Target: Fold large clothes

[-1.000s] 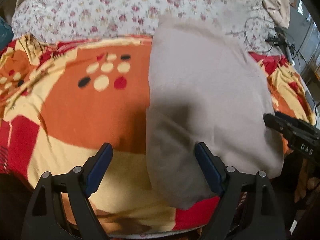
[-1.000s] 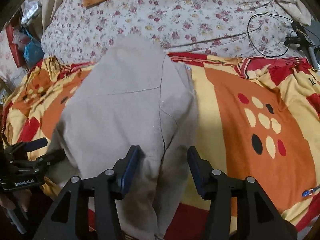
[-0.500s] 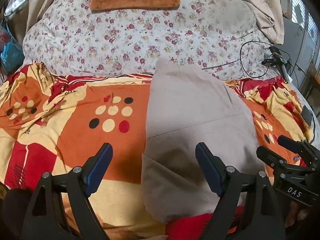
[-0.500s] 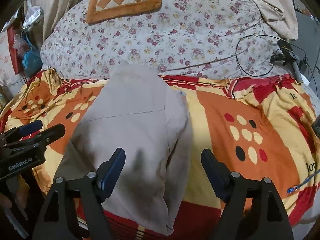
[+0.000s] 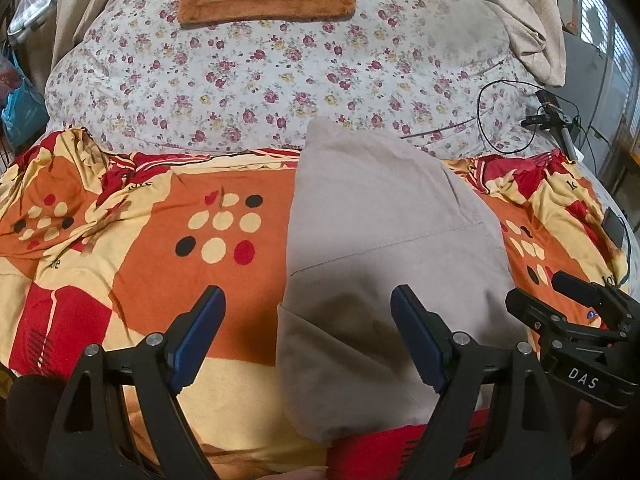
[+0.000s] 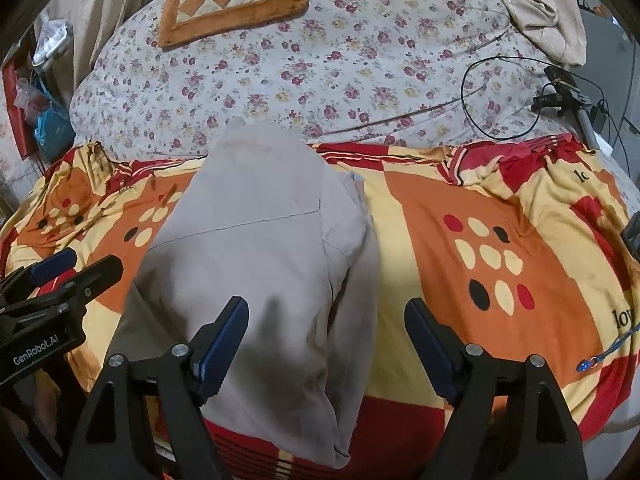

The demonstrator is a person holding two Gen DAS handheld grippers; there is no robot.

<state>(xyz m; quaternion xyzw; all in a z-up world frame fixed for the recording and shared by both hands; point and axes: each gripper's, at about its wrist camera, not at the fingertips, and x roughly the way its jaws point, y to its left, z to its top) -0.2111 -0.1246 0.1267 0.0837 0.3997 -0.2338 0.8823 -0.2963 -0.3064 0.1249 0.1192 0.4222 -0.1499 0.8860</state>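
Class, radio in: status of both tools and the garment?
Left tool open, empty. Right tool open, jaws just widened, nothing gripped. Grey garment lies folded on the blanket. Nothing blocking.

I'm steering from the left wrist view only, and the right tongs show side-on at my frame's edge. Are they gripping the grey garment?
Observer: No. The right tongs are open. Their jaws have just been opening and hold nothing between them. The folded grey garment lies below them on the bedspread.
Operator: My own finger hides part of the garment's right edge. Is it tidy?
Observer: A second layer runs along that edge, beside a vertical seam.
Operator: Anything sticking out?
Observer: What looks like a small pale-blue scrap peeks out at the upper right corner.
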